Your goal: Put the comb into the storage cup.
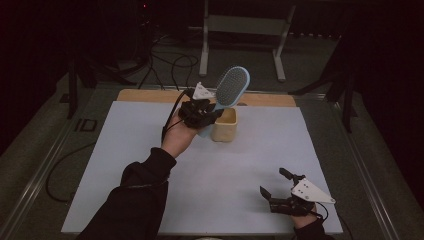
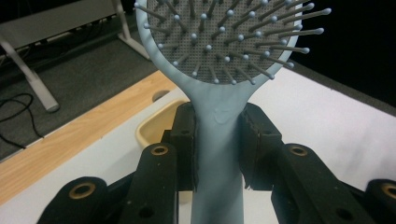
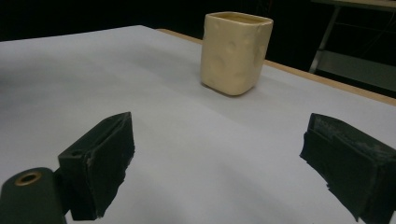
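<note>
High view: left gripper (image 1: 202, 114) jaws clamp the brush (image 1: 231, 87) by its handle, head up, lifted just left of the cup (image 1: 224, 125) at the far worktop (image 1: 125, 150), likely lining up to stand it inside. Right gripper (image 1: 280, 187) idles near right, jaws wide open, empty.

The left tongs (image 2: 218, 149) clamp the handle of a pale blue hairbrush (image 2: 219, 60), one black pad pressed on each side. The brush stands upright, its grey bristled face toward the camera. Behind and below it sits a cream cup (image 2: 152, 128) on the white-covered bench (image 2: 336, 121), near its wooden edge.
</note>
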Tool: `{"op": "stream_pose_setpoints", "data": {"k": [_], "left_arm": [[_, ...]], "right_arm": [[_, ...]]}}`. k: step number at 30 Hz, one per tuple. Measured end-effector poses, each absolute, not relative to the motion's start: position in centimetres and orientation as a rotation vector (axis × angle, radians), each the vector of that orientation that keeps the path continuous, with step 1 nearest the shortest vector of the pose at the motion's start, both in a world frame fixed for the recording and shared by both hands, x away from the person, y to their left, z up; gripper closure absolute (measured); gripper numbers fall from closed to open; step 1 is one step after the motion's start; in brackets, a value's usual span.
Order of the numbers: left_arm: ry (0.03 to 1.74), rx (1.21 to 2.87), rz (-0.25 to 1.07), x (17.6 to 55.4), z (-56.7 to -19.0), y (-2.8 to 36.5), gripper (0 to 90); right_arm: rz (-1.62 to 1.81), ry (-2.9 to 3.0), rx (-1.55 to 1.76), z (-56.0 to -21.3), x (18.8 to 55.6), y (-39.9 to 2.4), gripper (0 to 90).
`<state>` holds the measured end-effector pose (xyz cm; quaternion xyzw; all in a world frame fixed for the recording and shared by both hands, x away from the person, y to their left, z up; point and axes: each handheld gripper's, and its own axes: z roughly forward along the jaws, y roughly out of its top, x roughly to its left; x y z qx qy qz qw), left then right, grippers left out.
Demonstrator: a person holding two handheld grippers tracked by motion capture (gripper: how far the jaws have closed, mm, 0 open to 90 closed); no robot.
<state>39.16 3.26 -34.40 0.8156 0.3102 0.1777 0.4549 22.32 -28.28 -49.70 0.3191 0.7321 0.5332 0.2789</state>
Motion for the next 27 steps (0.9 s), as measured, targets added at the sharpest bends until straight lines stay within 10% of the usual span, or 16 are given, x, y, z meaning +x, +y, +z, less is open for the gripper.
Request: {"op": "stream_pose_setpoints", "data": {"k": [27], "left_arm": [[0.751, 1.836, 0.428, 43.2, -34.8, 0.3, 70.1]], "right_arm": [[1.447, 1.950, 0.876, -49.7, 22.4, -28.7, 9.0]]}}
